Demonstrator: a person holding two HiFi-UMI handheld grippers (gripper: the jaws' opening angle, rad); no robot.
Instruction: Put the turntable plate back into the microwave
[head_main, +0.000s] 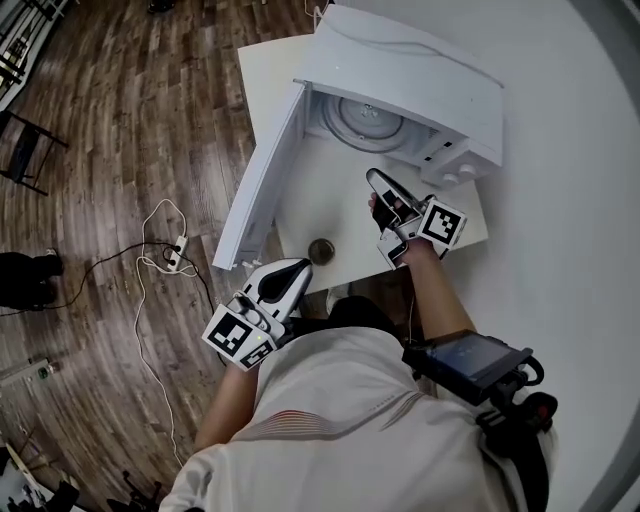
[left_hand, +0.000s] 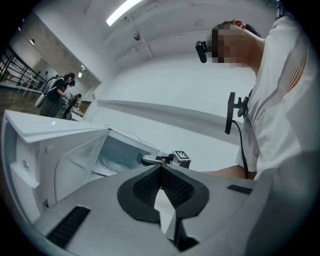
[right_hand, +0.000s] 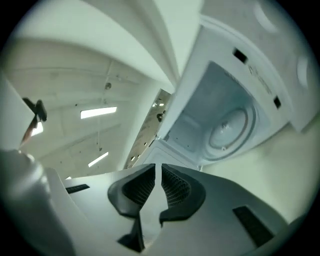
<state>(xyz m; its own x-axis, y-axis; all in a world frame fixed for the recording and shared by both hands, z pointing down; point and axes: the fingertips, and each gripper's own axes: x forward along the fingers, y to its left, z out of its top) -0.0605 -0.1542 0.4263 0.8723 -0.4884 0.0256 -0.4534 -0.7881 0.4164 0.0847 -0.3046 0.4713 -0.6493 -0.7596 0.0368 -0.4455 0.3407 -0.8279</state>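
Turntable plate (head_main: 368, 120) sits inside microwave (head_main: 420, 70) at table's (head_main: 318, 195) far edge, door (head_main: 262, 180) open; right gripper (head_main: 375, 182) just before cavity, jaws closed, empty; left gripper (head_main: 295, 270) at near edge, clenched on nothing.

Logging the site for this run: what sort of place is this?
Probably a lab or workshop, not a home kitchen: the microwave sits on a plain white table, a power strip lies on the wood floor, and other people work in the background.
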